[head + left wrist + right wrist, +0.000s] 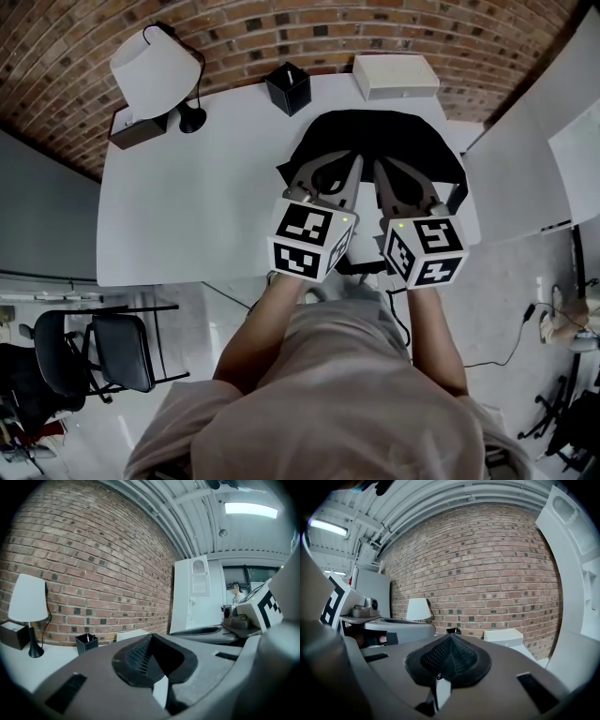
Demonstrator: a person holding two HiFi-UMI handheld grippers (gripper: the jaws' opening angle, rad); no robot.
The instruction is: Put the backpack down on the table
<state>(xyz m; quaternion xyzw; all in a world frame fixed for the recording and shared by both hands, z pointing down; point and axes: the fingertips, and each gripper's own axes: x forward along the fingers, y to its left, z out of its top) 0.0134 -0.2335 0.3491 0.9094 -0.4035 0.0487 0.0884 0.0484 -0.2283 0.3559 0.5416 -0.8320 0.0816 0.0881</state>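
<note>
hovering both hands over the black backpack (389, 131), i judge the put-down step all but done: it lies flat on the right half of the desk (187, 206), just short of the near edge. my left gripper (151, 658) has its fingers pressed together on nothing, and my right gripper (449, 656) is closed the same way, with no strap or cloth showing between the pads. next i'd draw both back over the near edge, lifting enough that no loose strap catches and drags the bag.
</note>
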